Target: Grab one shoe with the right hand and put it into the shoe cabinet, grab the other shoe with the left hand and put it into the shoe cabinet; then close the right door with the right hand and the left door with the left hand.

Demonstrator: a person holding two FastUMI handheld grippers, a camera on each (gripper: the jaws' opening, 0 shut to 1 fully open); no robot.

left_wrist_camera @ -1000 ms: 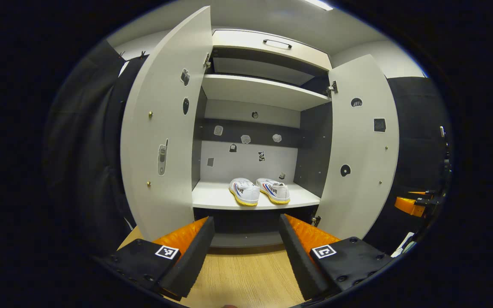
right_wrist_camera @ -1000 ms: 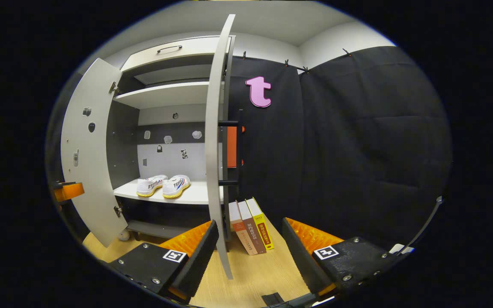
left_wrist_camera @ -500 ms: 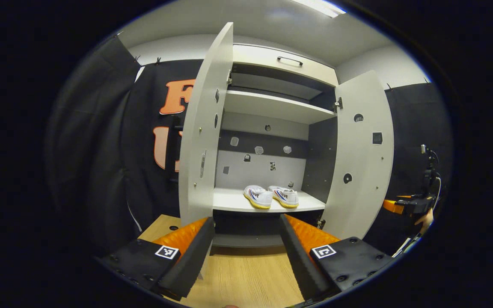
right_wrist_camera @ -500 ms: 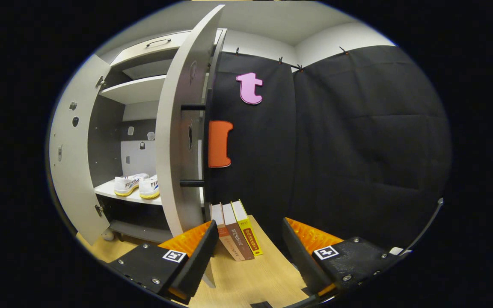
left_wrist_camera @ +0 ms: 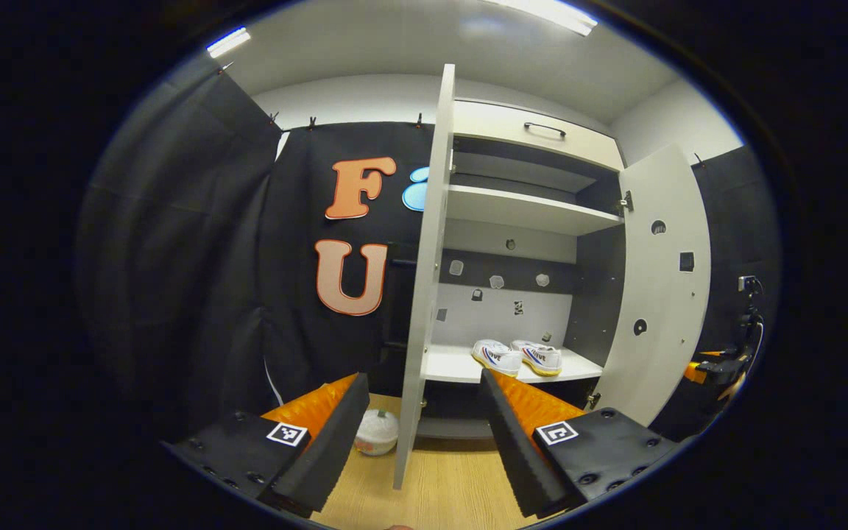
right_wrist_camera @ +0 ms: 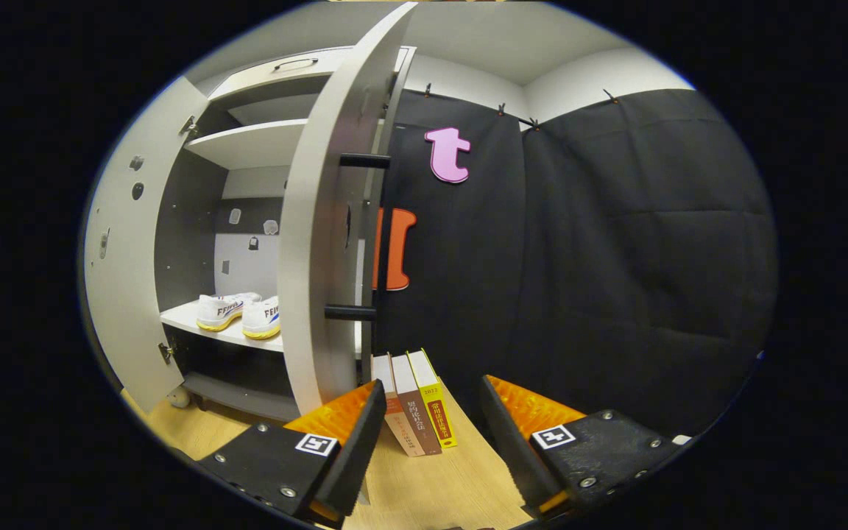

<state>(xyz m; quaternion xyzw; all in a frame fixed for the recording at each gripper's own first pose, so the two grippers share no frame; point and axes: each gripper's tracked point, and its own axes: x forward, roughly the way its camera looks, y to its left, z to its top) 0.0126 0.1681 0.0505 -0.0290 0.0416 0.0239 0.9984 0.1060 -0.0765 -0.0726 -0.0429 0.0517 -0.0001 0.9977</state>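
Shoe cabinet point(left_wrist_camera: 534, 213): we saw both doors swung open
Left door point(left_wrist_camera: 424, 294): edge-on between our left gripper's fingers
Right door point(right_wrist_camera: 328, 243): beside our right gripper
Shoes point(left_wrist_camera: 516, 357): paired on the lower shelf
Left gripper point(left_wrist_camera: 424, 434): released, empty
Right gripper point(right_wrist_camera: 431, 442): released, facing three books point(right_wrist_camera: 417, 405)

2 shoes point(left_wrist_camera: 517, 357) side by side on cabinet shelf point(left_wrist_camera: 453, 366).

Left gripper point(left_wrist_camera: 424, 434) open; right gripper point(right_wrist_camera: 431, 434) open, empty
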